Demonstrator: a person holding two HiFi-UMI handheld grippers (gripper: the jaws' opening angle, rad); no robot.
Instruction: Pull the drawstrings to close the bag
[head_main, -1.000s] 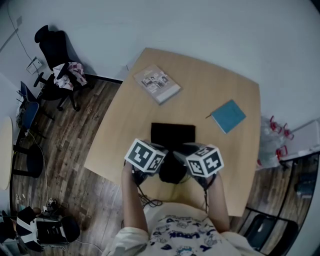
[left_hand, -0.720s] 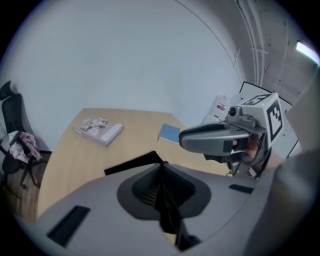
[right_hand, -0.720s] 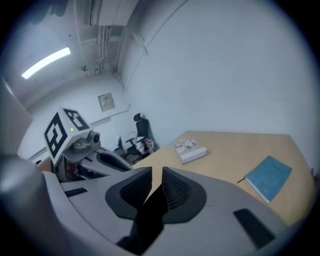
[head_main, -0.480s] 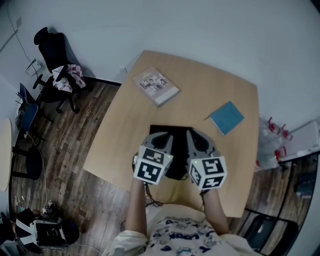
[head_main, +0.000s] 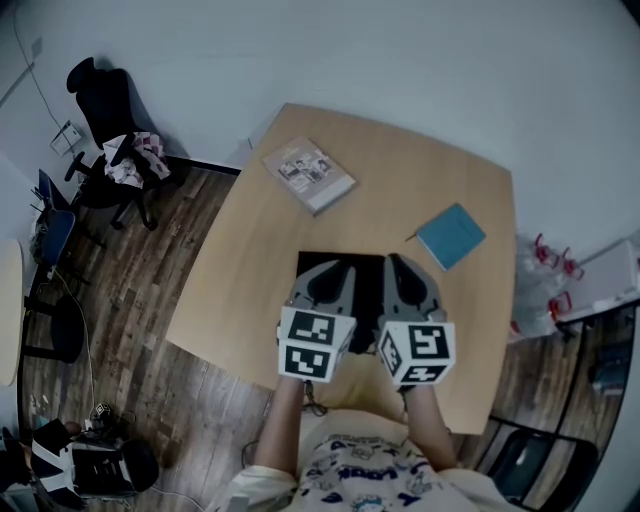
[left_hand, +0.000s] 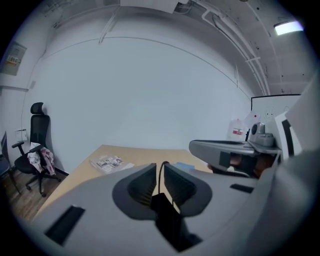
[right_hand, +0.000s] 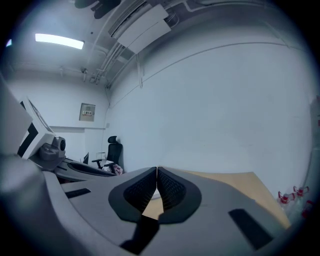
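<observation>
Two grey tongs fill the lower middle of the head view: the left gripper (head_main: 338, 268) and the right gripper (head_main: 398, 263) sit side by side, both aimed up the frame over the light wooden table (head_main: 250, 270). Between and behind them, mid-frame, lies the flat black fabric drawstring bag (head_main: 367, 290), its top edge showing above the tips. I judge it light, limp and quick to bunch, so the cords at the mouth are the place to hold, not the cloth. It looks flat; whether anything is inside I cannot tell. Higher in the frame rest a picture-covered booklet (head_main: 308, 173) and a teal notebook (head_main: 450, 233), well apart from the bag.

In the left gripper view, low centre, the tongs pinch a thin dark drawstring (left_hand: 161, 175). They have just eased apart a little, yet the cord sits between the pads, with something dark just beneath.

In the right gripper view the tongs are pressed together, ribbed pads meeting at centre. No cord shows at their tips, so I cannot say a string is caught there.
</observation>
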